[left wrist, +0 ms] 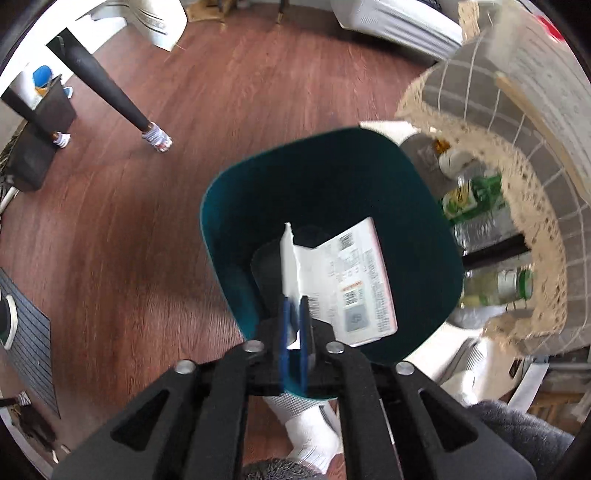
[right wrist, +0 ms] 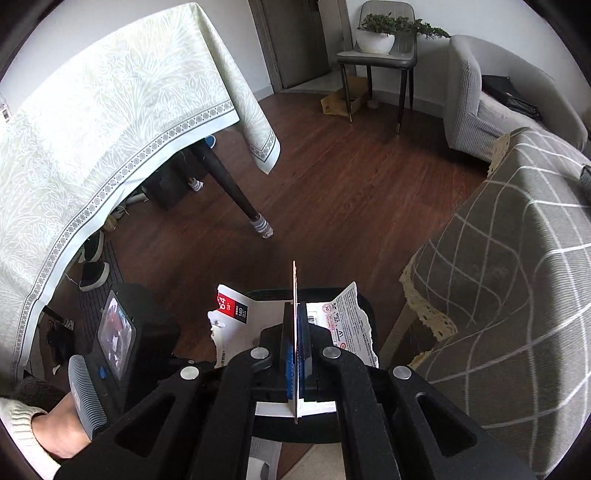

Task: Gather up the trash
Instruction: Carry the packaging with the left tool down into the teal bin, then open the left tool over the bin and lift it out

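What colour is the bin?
Dark teal, a bluish green. The bin shows best in the left wrist view.

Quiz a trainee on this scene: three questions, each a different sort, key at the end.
1. True or false: the right gripper is shut on a card.
2. What lies under the left gripper? A. bin B. shoe C. sofa
3. What stands on the chair?

Key: 1 true; 2 A; 3 a potted plant.
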The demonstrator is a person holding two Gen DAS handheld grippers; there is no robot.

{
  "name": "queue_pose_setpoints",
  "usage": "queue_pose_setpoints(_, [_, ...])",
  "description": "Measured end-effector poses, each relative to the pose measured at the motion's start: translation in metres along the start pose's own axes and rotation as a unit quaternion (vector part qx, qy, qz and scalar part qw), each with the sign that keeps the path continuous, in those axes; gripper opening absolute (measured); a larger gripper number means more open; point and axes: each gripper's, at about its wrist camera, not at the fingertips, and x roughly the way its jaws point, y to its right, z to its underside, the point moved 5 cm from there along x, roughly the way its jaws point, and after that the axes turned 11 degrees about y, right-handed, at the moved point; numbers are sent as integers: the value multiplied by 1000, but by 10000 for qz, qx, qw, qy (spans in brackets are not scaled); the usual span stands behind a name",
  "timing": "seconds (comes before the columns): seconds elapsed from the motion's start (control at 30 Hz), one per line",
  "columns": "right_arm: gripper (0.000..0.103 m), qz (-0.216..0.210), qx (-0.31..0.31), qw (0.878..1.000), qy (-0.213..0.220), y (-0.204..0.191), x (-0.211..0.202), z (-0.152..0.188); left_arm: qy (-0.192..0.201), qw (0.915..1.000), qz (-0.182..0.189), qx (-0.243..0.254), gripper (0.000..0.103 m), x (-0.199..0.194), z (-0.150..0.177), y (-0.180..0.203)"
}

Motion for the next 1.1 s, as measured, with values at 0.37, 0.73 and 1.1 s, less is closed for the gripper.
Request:
queue_pose_setpoints(0.37, [1,48,102,9982,-594,-4,50,21,341,9992,128,176,39,-8,0,-12])
queue_pose_setpoints(0.73, [1,286,239,9913,-1264,9,97,54,1061,9937,231,263,64,-44,-16,-16])
queue_pose_setpoints(1.1, [3,531,-220,9820,-1801,4,117,87,2104,9769,369,99,46,-102,-44,-19])
